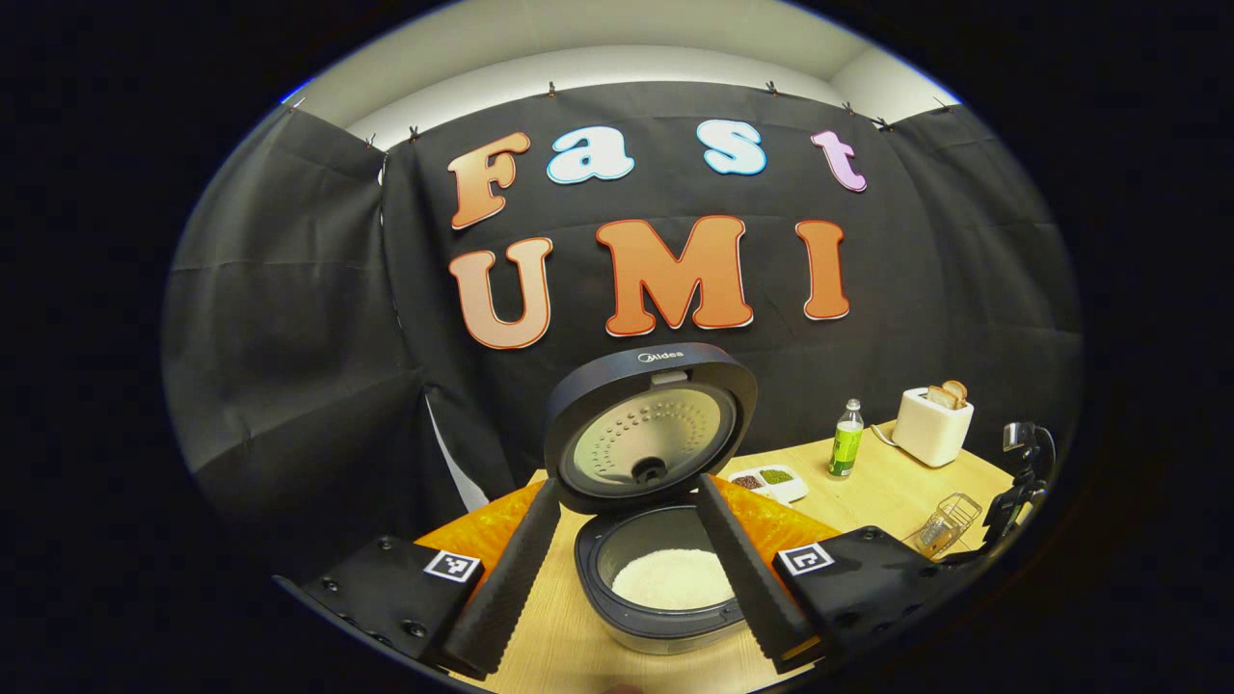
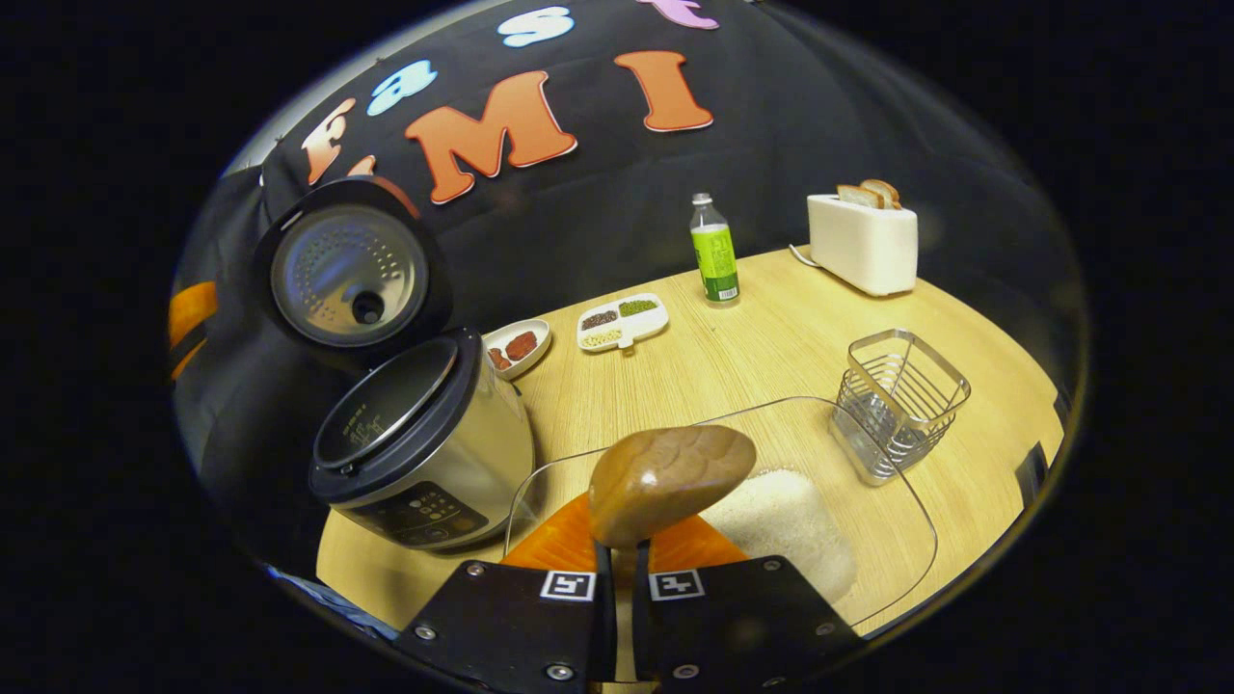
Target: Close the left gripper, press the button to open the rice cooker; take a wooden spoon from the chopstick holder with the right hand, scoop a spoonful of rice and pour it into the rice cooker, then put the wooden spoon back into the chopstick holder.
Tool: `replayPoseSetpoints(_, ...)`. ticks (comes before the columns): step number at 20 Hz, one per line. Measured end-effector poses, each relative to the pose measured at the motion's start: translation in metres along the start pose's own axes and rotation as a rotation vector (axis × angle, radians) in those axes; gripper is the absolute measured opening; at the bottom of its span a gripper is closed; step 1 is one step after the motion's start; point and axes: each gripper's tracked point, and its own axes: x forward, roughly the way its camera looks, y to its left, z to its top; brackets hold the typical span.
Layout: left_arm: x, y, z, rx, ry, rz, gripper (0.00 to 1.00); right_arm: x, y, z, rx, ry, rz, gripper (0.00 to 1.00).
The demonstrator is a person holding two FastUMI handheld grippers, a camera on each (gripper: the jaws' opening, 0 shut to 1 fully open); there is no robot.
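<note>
Wide-spread jaws of the left gripper [image 1: 631,598] frame the open rice cooker [image 1: 665,578], rice inside, on the table [image 1: 887,487]. Right gripper view: right gripper [image 2: 622,564] jaws pinch the wooden spoon [image 2: 670,472] above a clear rice tray [image 2: 868,540]; chopstick holder [image 2: 897,405] stands just beyond.

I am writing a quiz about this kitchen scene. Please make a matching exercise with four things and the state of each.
Things:
1. rice cooker
2. wooden spoon
3. wire holder
4. toaster

States:
a. holds bread slices
b. lid raised
c. stands without utensils
d. gripped by the right gripper

Pairs: 1-b, 2-d, 3-c, 4-a
</note>
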Motion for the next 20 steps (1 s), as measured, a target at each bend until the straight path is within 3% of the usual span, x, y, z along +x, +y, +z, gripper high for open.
replayPoseSetpoints(3,0.0,0.001,-0.001,-0.004,0.001,0.001,0.96,0.003,-0.008,-0.001,0.111,0.028,0.008,0.06)
replayPoseSetpoints(6,0.001,0.0,-0.004,-0.013,0.007,-0.001,1.0,0.005,-0.009,-0.001,0.133,0.069,0.029,0.06)
replayPoseSetpoints(8,0.001,0.001,-0.004,-0.007,0.009,0.001,0.96,0.008,-0.009,0.0,0.151,0.097,0.043,0.06)
replayPoseSetpoints(14,0.004,-0.002,-0.002,0.01,0.021,0.013,1.0,0.013,-0.014,-0.006,0.302,0.202,0.155,0.06)
replayPoseSetpoints(19,0.01,-0.017,0.0,0.009,0.03,0.012,0.96,0.009,-0.016,-0.004,0.467,0.251,0.256,0.06)
replayPoseSetpoints(20,0.011,-0.021,0.0,0.01,0.032,0.011,0.88,0.007,-0.017,-0.002,0.491,0.259,0.277,0.06)
